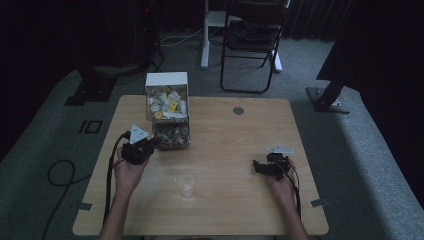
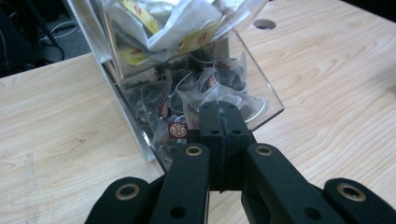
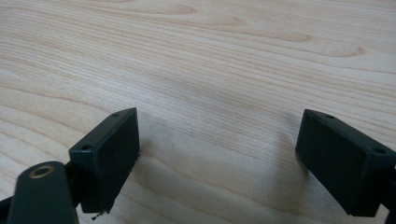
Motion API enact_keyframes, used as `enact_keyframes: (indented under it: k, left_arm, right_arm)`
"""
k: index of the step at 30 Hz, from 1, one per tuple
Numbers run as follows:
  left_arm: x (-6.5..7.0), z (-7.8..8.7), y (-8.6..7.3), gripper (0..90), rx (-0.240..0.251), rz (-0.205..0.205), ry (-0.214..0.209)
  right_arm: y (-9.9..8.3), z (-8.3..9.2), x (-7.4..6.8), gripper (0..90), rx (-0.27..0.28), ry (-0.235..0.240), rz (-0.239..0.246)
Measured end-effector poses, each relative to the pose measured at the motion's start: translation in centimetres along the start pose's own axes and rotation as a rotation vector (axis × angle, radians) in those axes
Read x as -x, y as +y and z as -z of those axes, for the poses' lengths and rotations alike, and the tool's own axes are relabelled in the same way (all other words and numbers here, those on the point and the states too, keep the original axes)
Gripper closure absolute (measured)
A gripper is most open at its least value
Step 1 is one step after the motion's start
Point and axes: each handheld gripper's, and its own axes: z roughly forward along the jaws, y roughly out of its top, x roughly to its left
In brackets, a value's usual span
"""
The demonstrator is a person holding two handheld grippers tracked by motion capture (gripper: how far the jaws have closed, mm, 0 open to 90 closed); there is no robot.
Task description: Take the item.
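Observation:
A clear dispenser box (image 1: pixel 167 100) with a white top stands at the table's back left, and its open lower tray (image 2: pixel 268 95) is piled with tea bags. In the tray's mouth my left gripper (image 2: pixel 219 112) has its jaws pressed together on the edge of a translucent pyramid tea bag (image 2: pixel 223 95). In the high view the left gripper (image 1: pixel 151 144) sits at the tray's front left. At the right of the table my right gripper (image 1: pixel 257 167) rests low and open over bare wood (image 3: pixel 217 154). A small clear glass (image 1: pixel 186 184) stands between the hands, near the front.
Yellow-labelled sachets (image 2: pixel 140 16) fill the dispenser's upper part. The wooden table (image 1: pixel 235 145) has a round cable hole (image 1: pixel 238 110) at the back. A black folding chair (image 1: pixel 252 45) stands behind the table. Cables trail off the left edge.

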Motion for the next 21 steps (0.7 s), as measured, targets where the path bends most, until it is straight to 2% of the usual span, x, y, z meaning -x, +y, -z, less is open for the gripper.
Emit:
enact_keyframes:
  k: [4, 21]
  left_arm:
    - [0.0, 0.5, 0.1, 90.0, 0.023, 0.012, -0.040]
    - [1.3, 2.0, 0.7, 90.0, 0.044, -0.028, -0.074]
  right_arm:
    - [0.0, 0.0, 0.0, 13.3, 0.000, 0.000, 0.000]
    - [0.0, 0.0, 0.0, 13.3, 0.000, 0.000, 0.000]
